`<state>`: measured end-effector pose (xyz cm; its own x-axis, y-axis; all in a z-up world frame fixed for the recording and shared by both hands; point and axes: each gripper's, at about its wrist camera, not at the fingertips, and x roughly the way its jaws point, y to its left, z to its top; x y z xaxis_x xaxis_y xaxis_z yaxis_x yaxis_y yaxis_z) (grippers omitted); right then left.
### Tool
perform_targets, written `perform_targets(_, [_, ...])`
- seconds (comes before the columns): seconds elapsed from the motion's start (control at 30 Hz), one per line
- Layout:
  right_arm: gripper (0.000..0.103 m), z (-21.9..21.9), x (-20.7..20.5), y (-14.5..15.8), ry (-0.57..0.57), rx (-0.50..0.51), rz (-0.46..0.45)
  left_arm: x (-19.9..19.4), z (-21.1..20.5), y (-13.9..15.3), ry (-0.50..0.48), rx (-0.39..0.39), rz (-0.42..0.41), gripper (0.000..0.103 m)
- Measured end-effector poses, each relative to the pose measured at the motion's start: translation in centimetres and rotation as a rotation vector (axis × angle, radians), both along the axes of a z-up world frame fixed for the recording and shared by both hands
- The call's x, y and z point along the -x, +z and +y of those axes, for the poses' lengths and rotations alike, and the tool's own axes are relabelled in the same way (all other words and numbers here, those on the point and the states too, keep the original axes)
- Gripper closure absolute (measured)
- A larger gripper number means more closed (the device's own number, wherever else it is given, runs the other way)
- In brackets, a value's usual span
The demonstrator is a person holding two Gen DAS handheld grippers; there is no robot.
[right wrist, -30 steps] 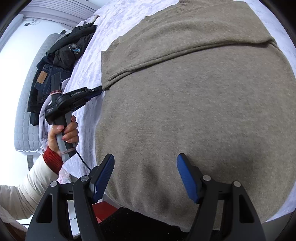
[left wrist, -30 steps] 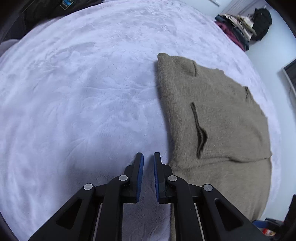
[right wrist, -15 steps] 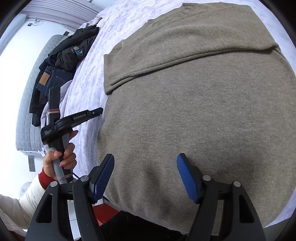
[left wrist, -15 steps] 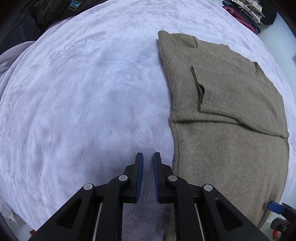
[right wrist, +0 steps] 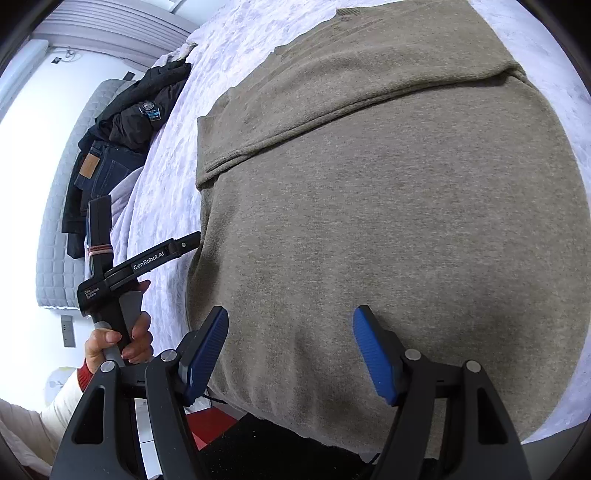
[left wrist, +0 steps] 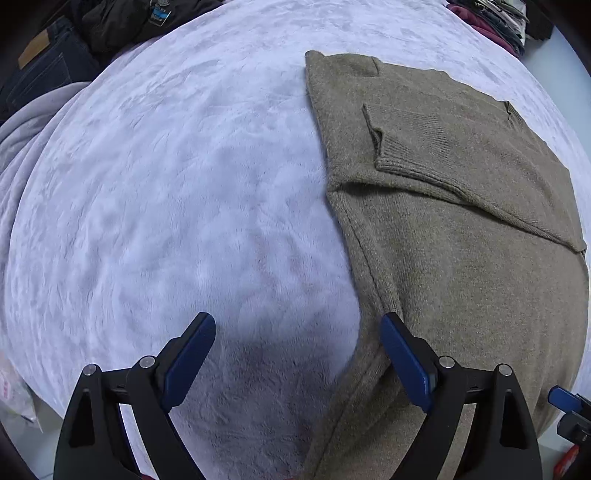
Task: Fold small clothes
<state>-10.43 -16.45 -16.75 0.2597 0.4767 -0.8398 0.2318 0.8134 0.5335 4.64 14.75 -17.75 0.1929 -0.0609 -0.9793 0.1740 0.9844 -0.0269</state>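
Note:
A brown knit sweater [left wrist: 461, 258] lies flat on the pale lilac blanket [left wrist: 166, 184], one sleeve [left wrist: 443, 147] folded across its upper part. My left gripper [left wrist: 297, 325] hovers over the sweater's left side edge. Its jaws are opening wide, one finger above the blanket and the other above the knit, and nothing is pressed between them. In the right wrist view the sweater [right wrist: 388, 203] fills the frame. My right gripper [right wrist: 291, 317] stands open above its near part by the bed's front edge. The left gripper [right wrist: 184, 242] shows there from the side, in a hand [right wrist: 122, 339].
Jeans [left wrist: 48, 70] and a black jacket [right wrist: 147, 107] are piled at the bed's far left by a grey quilted headboard [right wrist: 59, 221]. More clothes [left wrist: 491, 18] are stacked at the far right. The bed drops off just below both grippers, with a red object [right wrist: 210, 424] beneath.
The left gripper's jaws went from shut to wide apart as it drew back along the sweater's left edge toward the near end. The right gripper stays open and has shifted only slightly.

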Motion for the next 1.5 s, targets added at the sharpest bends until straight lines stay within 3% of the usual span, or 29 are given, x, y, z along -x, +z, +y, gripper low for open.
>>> perform_targets(0.27, [0.029,-1.9,0.4,0.5,-0.009,0.005,-0.015,2.7,-0.4,1.7,-0.004,-0.037,-0.022,0.012])
perform_targets(0.5, [0.024,-3.9,1.3,1.1,-0.014,0.042,-0.037,4.2,-3.3,3.5,-0.051,-0.075,-0.041,0.012])
perform_targets(0.97, [0.024,-9.5,4.2,-0.5,-0.063,0.049,0.022,7.9,-4.3,1.9,-0.103,-0.044,0.015,0.012])
perform_targets(1.23, [0.024,-12.0,7.8,-0.4,-0.039,0.054,0.009,12.8,-1.1,0.7,-0.131,0.085,0.11,0.012])
perform_targets(1.5, [0.024,-12.8,11.7,-3.5,0.039,-0.078,0.099,15.9,-0.8,0.2,-0.234,0.169,0.161,0.012])
